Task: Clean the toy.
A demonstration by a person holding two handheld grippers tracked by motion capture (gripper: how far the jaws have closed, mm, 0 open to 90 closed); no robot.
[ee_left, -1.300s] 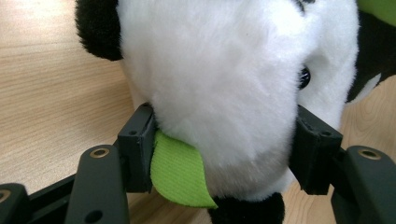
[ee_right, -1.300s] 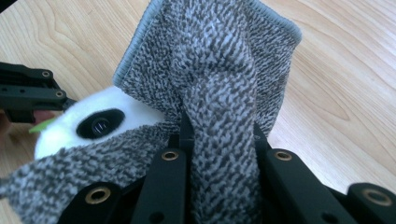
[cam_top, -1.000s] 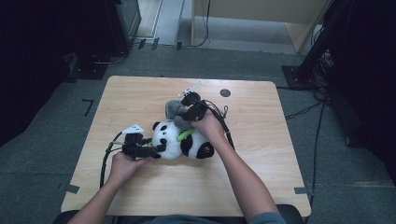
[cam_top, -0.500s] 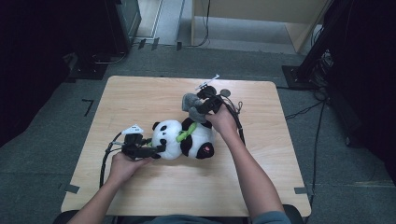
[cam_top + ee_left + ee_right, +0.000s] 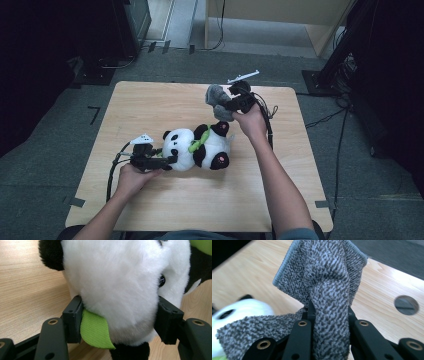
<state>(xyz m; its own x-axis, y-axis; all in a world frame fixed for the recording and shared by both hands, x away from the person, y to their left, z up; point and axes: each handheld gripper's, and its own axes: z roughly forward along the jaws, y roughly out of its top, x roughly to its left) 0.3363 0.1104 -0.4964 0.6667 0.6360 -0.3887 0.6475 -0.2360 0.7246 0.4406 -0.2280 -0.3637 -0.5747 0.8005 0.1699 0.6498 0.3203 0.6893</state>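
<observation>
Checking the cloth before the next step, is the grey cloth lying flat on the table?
No, the grey cloth is bunched and pinched in the right hand-held gripper.

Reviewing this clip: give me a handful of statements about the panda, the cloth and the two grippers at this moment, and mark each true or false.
1. The left gripper has the panda plush by its head, between its jaws. True.
2. The right gripper is empty. False: its jaws are shut on a grey cloth, bunched between them.
3. The grey cloth lies spread flat over the panda. False: in the high view it is held up beyond the panda, toward the table's far edge.
4. The panda lies on the wooden table. True.
5. A green strip shows beside one left jaw. True.
</observation>
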